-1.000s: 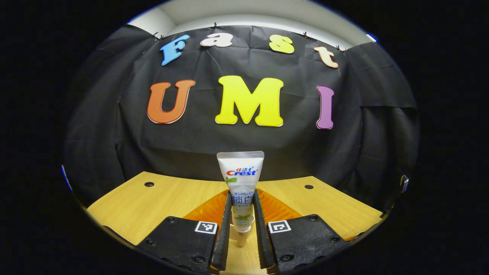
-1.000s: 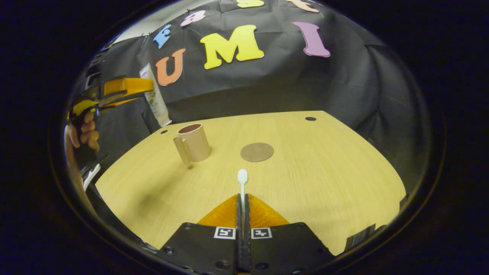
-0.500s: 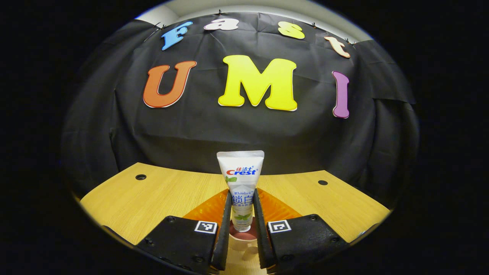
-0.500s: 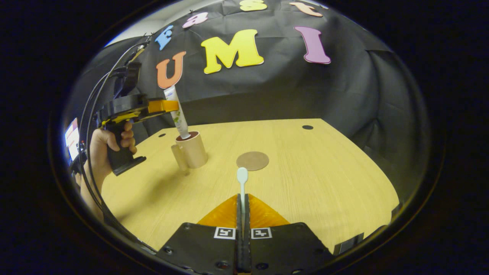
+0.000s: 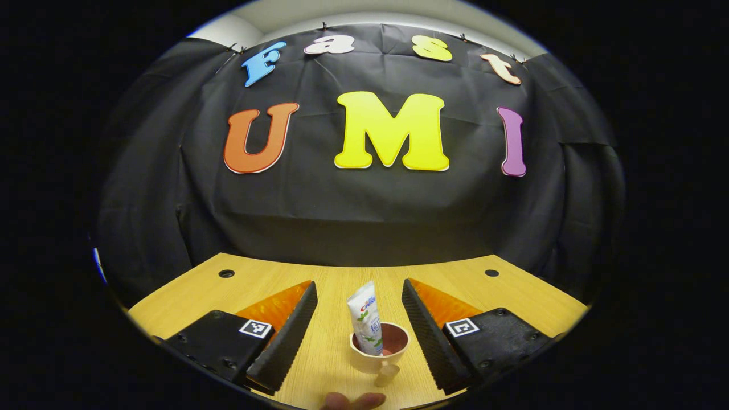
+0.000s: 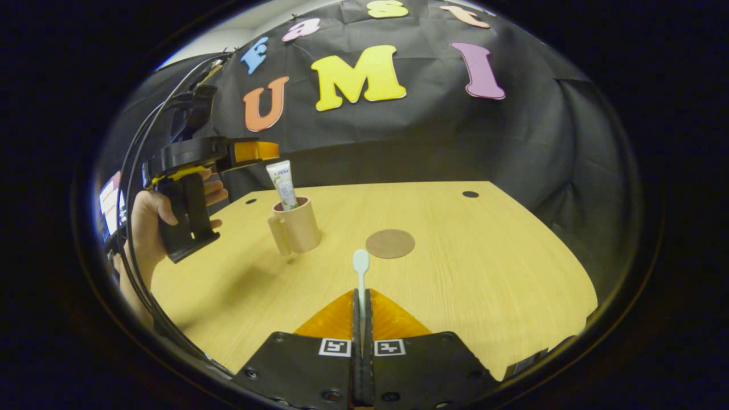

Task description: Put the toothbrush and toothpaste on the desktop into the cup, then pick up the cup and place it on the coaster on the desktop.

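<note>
The white toothpaste tube [image 5: 367,320] stands in the beige cup [image 5: 376,357], leaning a little left, on the wooden desktop [image 5: 336,353]. My left gripper [image 5: 359,296] is open above the cup, its fingers wide on either side of the tube and not touching it. In the right gripper view the cup [image 6: 296,228] with the tube [image 6: 283,184] sits left of centre, and the left gripper [image 6: 256,151] hovers just above and left of it in a hand [image 6: 149,219]. My right gripper [image 6: 361,296] is shut on the pale toothbrush [image 6: 360,273], whose head points forward over the desk.
A round brown coaster [image 6: 390,243] lies flat on the desktop [image 6: 484,267] to the right of the cup. Dark cable holes [image 6: 470,194] mark the far desk edge. A fingertip [image 5: 350,401] shows at the bottom of the left gripper view.
The left gripper opened and let go of the toothpaste, which dropped into the cup. The right gripper kept its hold on the toothbrush and hardly moved.
</note>
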